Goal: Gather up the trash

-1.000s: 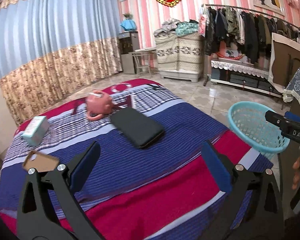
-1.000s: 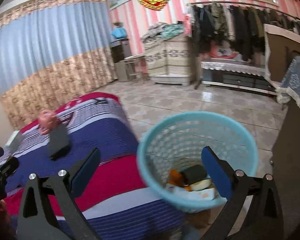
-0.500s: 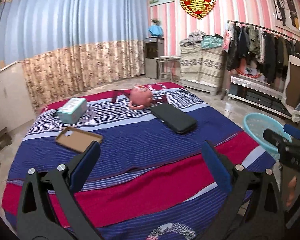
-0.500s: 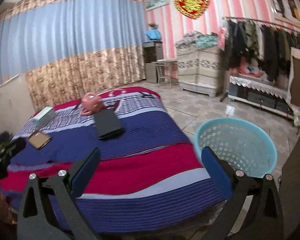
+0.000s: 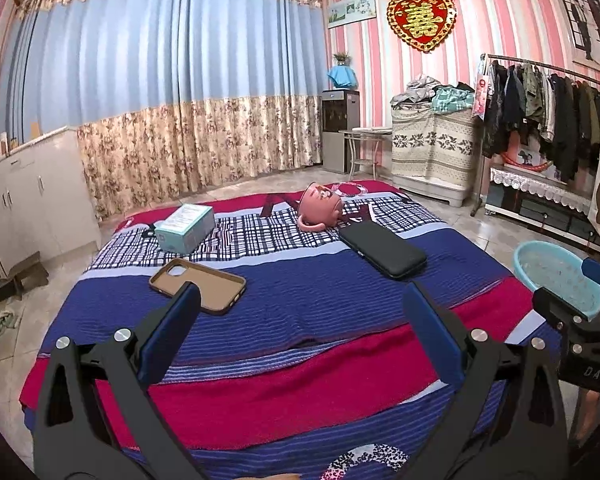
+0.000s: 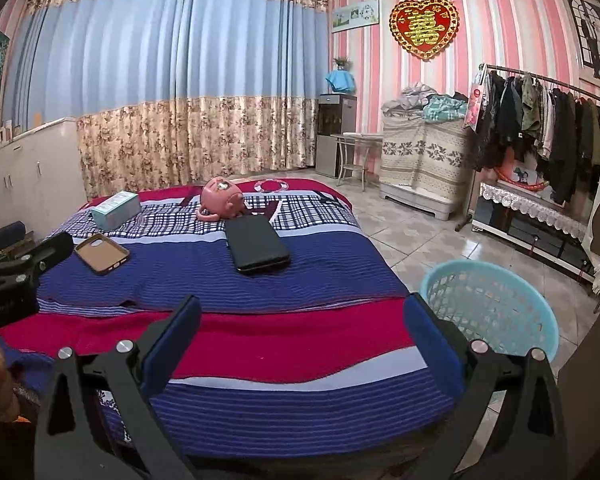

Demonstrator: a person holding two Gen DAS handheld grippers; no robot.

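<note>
A light blue mesh basket stands on the floor at the bed's right side; it also shows in the left wrist view. Its contents are hidden from here. On the striped bed lie a brown phone case, a teal box, a pink mug on its side and a black pouch. My left gripper is open and empty above the bed's near part. My right gripper is open and empty, left of the basket.
White cabinets stand at the left. A clothes rack and a covered chest line the right wall. Tiled floor lies between bed and rack. A small stool sits by the cabinets.
Both grippers have pulled back and tilted up from the basket and bed. The right gripper has swung left, away from above the basket. Both stay open and empty.
</note>
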